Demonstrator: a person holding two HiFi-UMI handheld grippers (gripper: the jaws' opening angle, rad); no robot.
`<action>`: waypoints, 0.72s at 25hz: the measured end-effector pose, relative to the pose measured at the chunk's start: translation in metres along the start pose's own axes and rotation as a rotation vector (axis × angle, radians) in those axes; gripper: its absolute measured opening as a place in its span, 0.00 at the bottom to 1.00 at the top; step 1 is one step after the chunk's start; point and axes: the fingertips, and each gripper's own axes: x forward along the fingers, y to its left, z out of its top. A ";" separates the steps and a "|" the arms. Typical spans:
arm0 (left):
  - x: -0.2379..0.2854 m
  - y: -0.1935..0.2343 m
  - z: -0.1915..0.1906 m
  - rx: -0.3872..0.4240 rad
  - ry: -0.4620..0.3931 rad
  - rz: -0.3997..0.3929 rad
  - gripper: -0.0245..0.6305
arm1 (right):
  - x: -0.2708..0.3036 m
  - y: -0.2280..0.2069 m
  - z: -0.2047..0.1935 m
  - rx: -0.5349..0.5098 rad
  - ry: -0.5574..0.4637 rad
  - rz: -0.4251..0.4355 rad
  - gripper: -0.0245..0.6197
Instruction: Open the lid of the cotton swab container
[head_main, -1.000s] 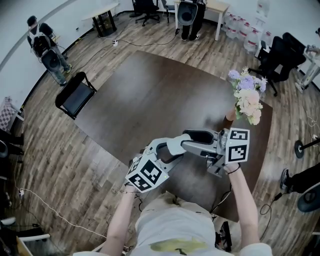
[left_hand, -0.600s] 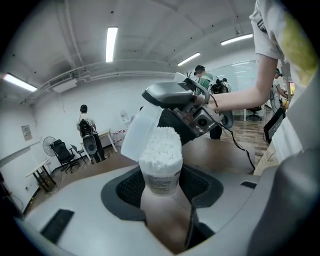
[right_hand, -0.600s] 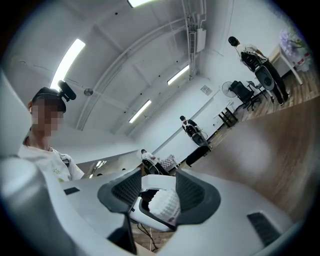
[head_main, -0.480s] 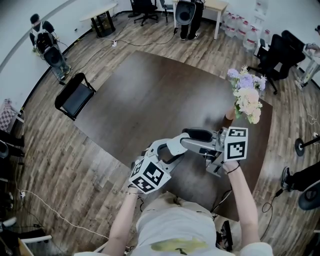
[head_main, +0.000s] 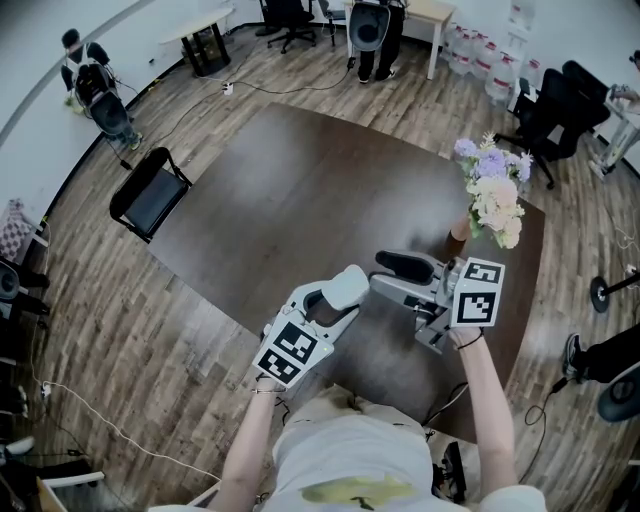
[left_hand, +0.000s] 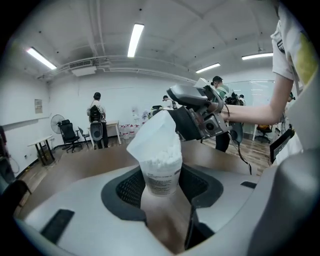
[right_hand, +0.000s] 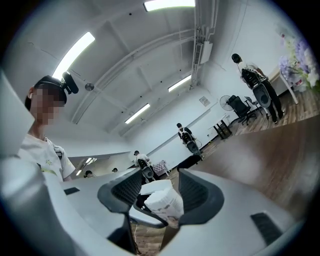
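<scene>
the left gripper (head_main: 338, 300) fingers clamp the cotton swab container (left_hand: 161, 172) in mid-air over the desk (head_main: 300, 190). the right gripper (head_main: 393, 278) fingers stand apart, just beside it. with the lid (left_hand: 151, 137) tipped up, further tilt could spill the swabs. it is a smooth, thin, translucent plastic cup with a paper label.

The container (left_hand: 160, 165) is smooth translucent plastic, the table (head_main: 300, 190) matt dark wood
</scene>
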 end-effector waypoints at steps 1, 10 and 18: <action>-0.001 0.004 -0.001 -0.017 0.000 0.018 0.38 | -0.001 -0.001 -0.002 -0.009 0.002 -0.010 0.38; -0.012 0.034 -0.006 -0.128 -0.020 0.169 0.38 | -0.017 -0.022 -0.013 -0.145 -0.002 -0.199 0.21; -0.022 0.043 -0.007 -0.187 -0.052 0.265 0.38 | -0.039 -0.035 -0.026 -0.273 -0.003 -0.376 0.10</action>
